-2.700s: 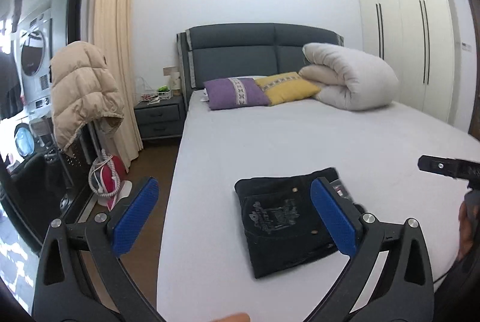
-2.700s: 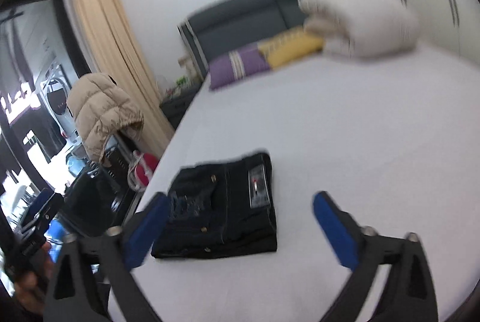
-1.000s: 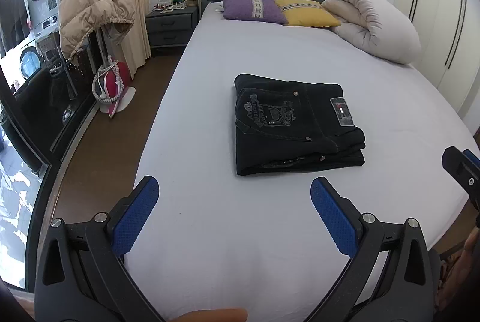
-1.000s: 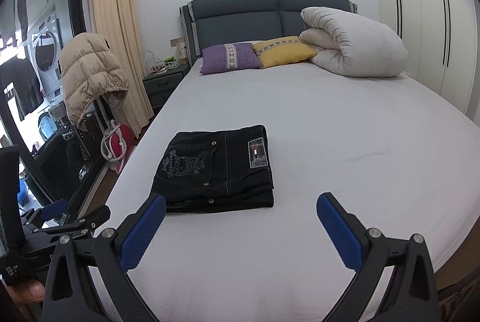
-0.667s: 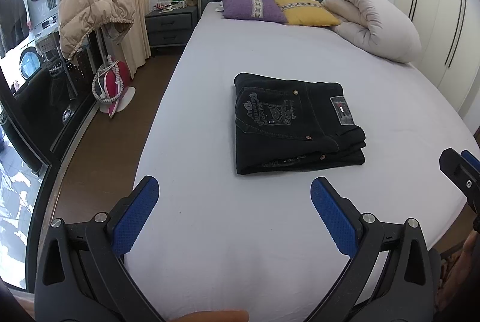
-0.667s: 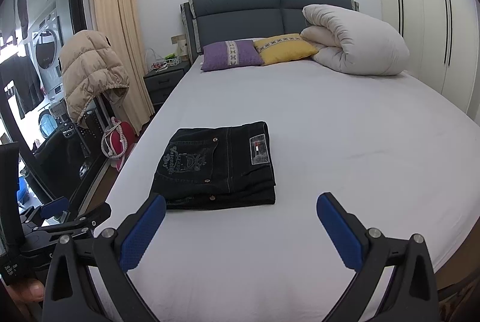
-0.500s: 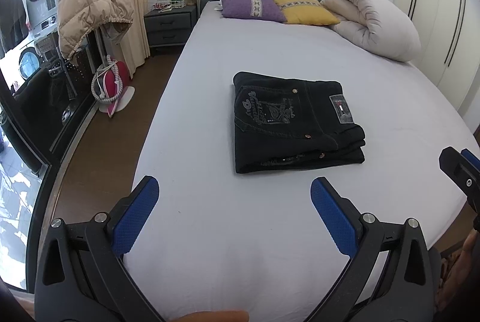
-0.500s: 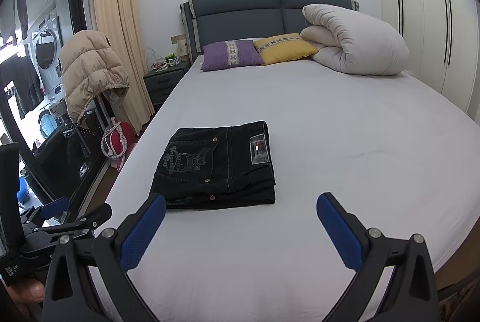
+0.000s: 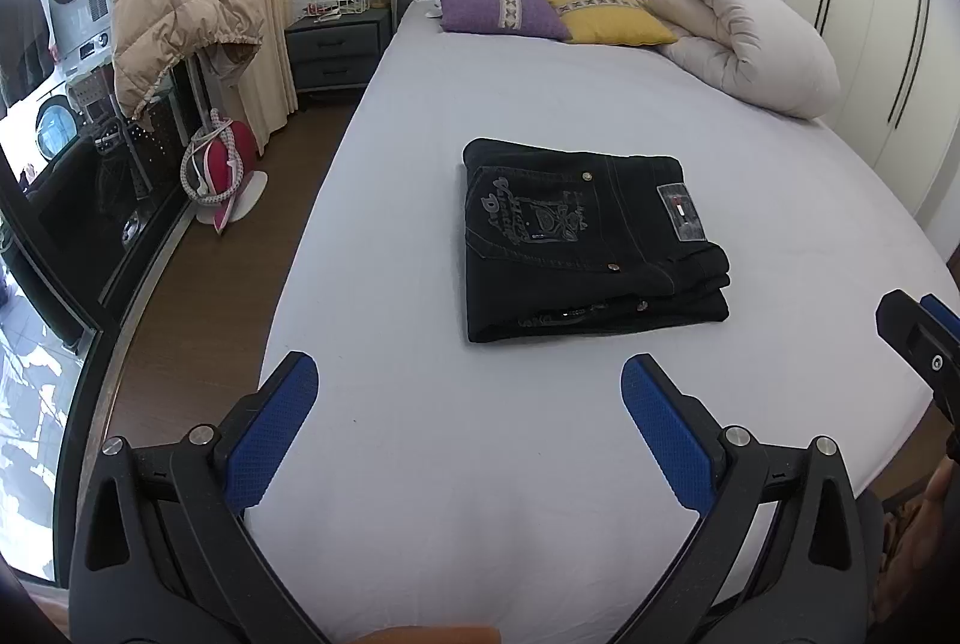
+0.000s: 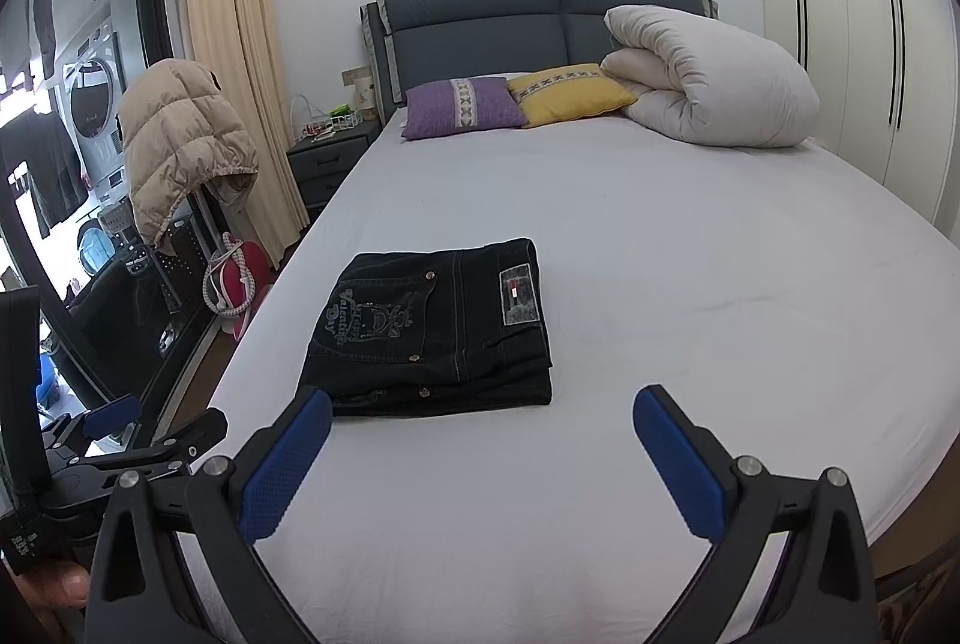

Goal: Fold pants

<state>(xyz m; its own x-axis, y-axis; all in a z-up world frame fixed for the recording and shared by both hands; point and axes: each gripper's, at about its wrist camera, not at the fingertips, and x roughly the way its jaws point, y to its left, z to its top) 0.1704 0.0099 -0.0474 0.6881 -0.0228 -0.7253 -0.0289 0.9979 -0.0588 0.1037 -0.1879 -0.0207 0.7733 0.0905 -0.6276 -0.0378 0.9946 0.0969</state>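
Note:
Black pants [image 9: 585,236] lie folded in a flat rectangular stack on the white bed sheet [image 9: 420,404], back pocket and label facing up. They also show in the right wrist view [image 10: 432,329]. My left gripper [image 9: 468,422] is open and empty, held back from the stack's near edge. My right gripper [image 10: 480,452] is open and empty, also short of the stack. The right gripper's tip [image 9: 918,338] shows at the right edge of the left wrist view. The left gripper [image 10: 138,440] shows at the lower left of the right wrist view.
A rolled white duvet [image 10: 708,80], a purple pillow [image 10: 459,107] and a yellow pillow [image 10: 564,95] lie at the grey headboard [image 10: 540,20]. A nightstand [image 10: 327,158], a beige puffer jacket [image 10: 180,146] and a red iron [image 10: 237,284] stand left of the bed. Wardrobes [image 10: 870,44] are on the right.
Since 2.7 s ago both grippers have pulled back and risen, so the pants lie farther ahead. Over the last second nothing has visibly moved.

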